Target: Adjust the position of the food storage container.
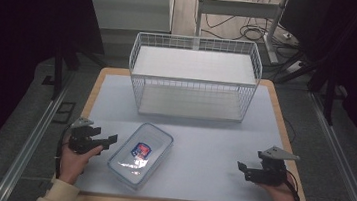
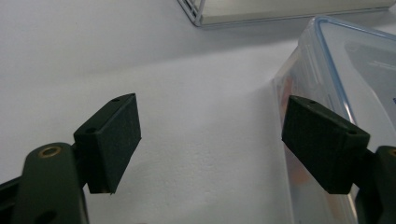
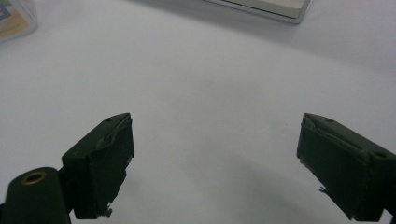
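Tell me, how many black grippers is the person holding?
2. The left gripper sits beside the clear box, jaws open; the right gripper is at the table's right side, also open.

White wire basket (image 1: 194, 77) at table (image 1: 208, 184) rear, cables (image 1: 246, 32) behind.

The left tool (image 1: 110, 140) and the right tool (image 1: 241, 168) both gape wide, apparently low, held in outstretched hands.

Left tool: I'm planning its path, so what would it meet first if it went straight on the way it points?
Probably the clear lidded container: the left tool, open, points at its near side, though one pad may slip past it.
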`<state>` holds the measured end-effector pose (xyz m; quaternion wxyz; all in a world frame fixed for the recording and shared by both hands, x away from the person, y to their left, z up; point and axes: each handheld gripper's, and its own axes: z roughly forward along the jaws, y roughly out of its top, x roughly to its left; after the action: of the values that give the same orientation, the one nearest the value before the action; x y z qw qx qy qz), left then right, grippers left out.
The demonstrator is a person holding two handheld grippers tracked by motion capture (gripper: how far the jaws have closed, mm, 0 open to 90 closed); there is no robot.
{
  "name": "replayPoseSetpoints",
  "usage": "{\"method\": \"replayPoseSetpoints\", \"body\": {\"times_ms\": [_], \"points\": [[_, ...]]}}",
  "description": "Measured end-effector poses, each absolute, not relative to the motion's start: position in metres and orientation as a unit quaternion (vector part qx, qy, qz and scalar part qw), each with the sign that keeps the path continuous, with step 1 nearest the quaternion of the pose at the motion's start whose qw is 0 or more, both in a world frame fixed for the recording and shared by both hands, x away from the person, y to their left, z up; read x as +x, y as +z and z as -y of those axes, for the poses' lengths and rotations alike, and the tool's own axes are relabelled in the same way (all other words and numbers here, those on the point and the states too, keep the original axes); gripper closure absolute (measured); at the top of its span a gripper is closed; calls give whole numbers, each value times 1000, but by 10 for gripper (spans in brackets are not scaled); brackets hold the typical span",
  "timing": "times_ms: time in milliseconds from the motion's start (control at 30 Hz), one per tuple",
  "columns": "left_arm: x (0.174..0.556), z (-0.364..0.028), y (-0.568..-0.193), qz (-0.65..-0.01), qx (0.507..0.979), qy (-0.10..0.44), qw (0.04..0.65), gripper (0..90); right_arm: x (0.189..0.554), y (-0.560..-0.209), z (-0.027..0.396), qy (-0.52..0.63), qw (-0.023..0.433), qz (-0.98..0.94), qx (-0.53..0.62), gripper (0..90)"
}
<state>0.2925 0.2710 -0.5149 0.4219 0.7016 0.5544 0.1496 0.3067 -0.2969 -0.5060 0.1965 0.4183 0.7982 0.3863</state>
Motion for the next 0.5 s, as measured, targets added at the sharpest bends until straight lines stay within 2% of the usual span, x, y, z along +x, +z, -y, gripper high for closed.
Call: {"method": "replayPoseSetpoints", "body": {"times_ms": [133, 233, 367, 500], "points": [[292, -271, -513, -552, 702, 152, 424, 198, 306, -507, 297, 384, 198, -800, 417, 111], [290, -269, -509, -549, 700, 156, 430, 246, 306, -507, 296, 381, 200, -802, 413, 111], [288, -268, -505, -550, 697, 163, 429, 355, 305, -508, 295, 377, 203, -805, 410, 113], [286, -270, -501, -545, 695, 149, 445, 514, 305, -509, 293, 373, 205, -809, 407, 114]]}}
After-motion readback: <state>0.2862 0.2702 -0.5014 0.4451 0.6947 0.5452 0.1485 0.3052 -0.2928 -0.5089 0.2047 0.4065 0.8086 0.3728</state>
